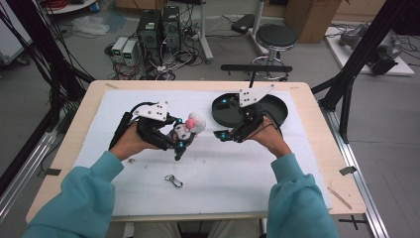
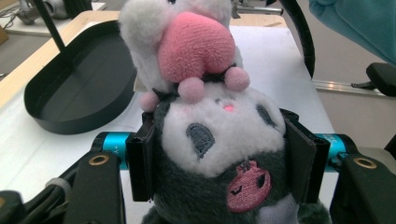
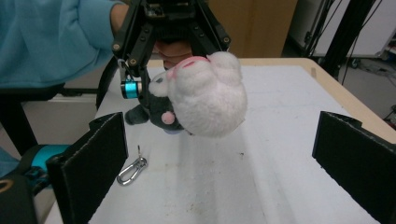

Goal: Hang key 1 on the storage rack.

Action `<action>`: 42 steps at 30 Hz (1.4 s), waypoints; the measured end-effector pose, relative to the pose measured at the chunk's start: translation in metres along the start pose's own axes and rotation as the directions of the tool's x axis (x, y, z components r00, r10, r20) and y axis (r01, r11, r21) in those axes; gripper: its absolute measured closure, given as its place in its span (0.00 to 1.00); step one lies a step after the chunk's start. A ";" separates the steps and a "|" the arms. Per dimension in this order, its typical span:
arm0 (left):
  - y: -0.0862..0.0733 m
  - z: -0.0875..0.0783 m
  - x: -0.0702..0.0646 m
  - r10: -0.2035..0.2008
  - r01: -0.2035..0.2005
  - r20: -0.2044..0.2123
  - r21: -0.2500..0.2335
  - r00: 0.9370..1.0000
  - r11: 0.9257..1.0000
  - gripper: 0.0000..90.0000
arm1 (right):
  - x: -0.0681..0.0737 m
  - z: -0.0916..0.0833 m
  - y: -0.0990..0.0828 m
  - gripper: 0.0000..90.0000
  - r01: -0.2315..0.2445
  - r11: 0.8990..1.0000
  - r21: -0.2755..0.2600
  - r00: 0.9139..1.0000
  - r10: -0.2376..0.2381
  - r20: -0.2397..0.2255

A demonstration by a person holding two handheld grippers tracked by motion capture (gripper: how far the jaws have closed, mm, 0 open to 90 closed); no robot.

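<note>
A small plush toy (image 1: 189,127) with a grey-and-white face, a pink nose and a white fluffy top is held above the white mat. My left gripper (image 1: 177,140) is shut on it; in the left gripper view the toy (image 2: 219,135) is pinched between both pads at its cheeks. In the right gripper view the toy (image 3: 203,95) hangs from the left gripper (image 3: 140,100) just ahead. My right gripper (image 1: 221,119) stands open to the toy's right, its pads (image 3: 100,151) wide apart with nothing between them. A silver carabiner clip (image 1: 174,181) lies on the mat, also the clip (image 3: 132,171) below the toy.
A black round tray (image 1: 277,106) sits at the mat's far right, behind the right hand; the same tray (image 2: 70,93) lies beyond the toy. The white mat (image 1: 223,173) covers most of the wooden table (image 1: 317,144). A stool and computers stand on the floor beyond.
</note>
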State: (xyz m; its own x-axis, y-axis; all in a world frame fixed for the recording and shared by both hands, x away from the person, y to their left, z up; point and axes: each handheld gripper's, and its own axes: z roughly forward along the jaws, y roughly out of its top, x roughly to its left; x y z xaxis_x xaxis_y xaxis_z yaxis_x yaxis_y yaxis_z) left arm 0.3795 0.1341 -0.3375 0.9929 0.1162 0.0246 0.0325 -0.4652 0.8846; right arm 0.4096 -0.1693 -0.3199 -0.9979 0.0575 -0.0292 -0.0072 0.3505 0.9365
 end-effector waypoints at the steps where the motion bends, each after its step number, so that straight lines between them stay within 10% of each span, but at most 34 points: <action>1: 0.001 0.001 -0.001 -0.003 0.003 0.005 -0.002 1.000 1.000 0.43 | -0.001 0.003 0.000 0.03 0.000 1.000 0.011 1.000 0.000 -0.003; 19: 0.011 0.014 -0.009 0.056 -0.057 0.072 0.007 0.996 0.998 0.43 | -0.003 0.023 0.006 0.06 0.006 0.998 0.060 0.994 0.001 -0.113; 26: 0.011 0.015 -0.009 0.066 -0.067 0.083 0.007 0.994 0.998 0.43 | -0.002 0.026 0.008 0.22 0.019 0.997 0.075 0.987 -0.007 -0.160; 30: 0.011 0.015 -0.009 0.063 -0.064 0.076 0.008 0.995 0.998 0.43 | -0.004 0.026 0.008 0.49 0.052 0.995 0.080 0.978 -0.035 -0.205; 42: 0.009 0.015 -0.006 0.073 -0.071 0.067 -0.020 0.995 0.997 0.38 | -0.001 0.023 0.013 0.61 0.092 0.992 0.083 0.980 -0.076 -0.185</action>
State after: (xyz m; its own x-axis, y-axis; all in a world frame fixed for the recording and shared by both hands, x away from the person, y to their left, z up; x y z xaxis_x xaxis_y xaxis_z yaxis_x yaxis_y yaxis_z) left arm 0.3751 0.1156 -0.3364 0.9981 0.0234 0.0577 -0.0408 -0.4547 0.8897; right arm 0.4117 -0.1436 -0.3154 -0.9890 -0.1435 -0.0347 -0.0940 0.4307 0.8976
